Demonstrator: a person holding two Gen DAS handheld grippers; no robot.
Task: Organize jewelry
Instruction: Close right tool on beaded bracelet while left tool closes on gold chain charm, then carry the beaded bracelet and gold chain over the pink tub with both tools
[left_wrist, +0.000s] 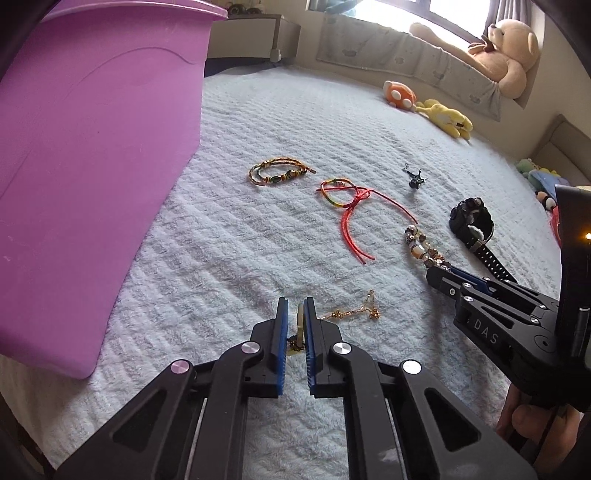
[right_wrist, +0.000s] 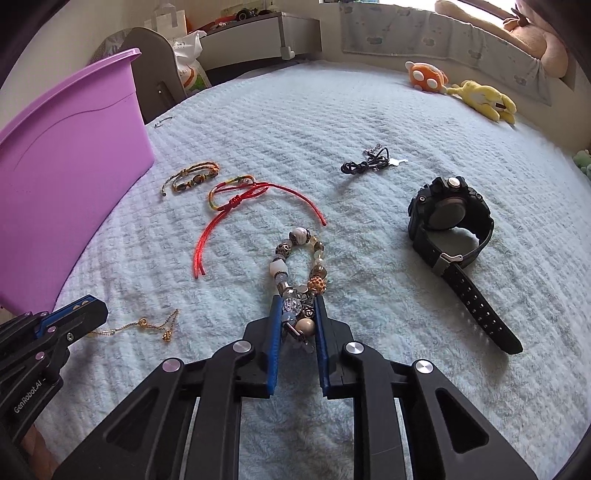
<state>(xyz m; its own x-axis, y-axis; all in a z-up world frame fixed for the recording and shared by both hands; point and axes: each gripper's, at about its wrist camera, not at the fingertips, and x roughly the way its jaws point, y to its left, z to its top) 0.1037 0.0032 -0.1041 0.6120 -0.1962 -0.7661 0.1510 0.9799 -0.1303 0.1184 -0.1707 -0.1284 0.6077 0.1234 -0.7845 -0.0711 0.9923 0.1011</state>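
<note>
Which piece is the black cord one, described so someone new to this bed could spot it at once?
Start at the purple bin on the left of the white blanket and look right, past the red string bracelet. The black cord piece lies alone farther back, above the black watch. It is a small dark tangle with silver metal bits, not beaded or colourful.

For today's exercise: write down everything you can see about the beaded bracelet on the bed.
The beaded bracelet is a loop of mixed beads: white, cream, clear faceted, dark metallic and one orange studded bead. It lies flat on the white textured blanket, between the red cord and the black watch. Its near end is pinched between the blue pads of the right gripper, shut on it; the far end rests on the blanket.
</note>
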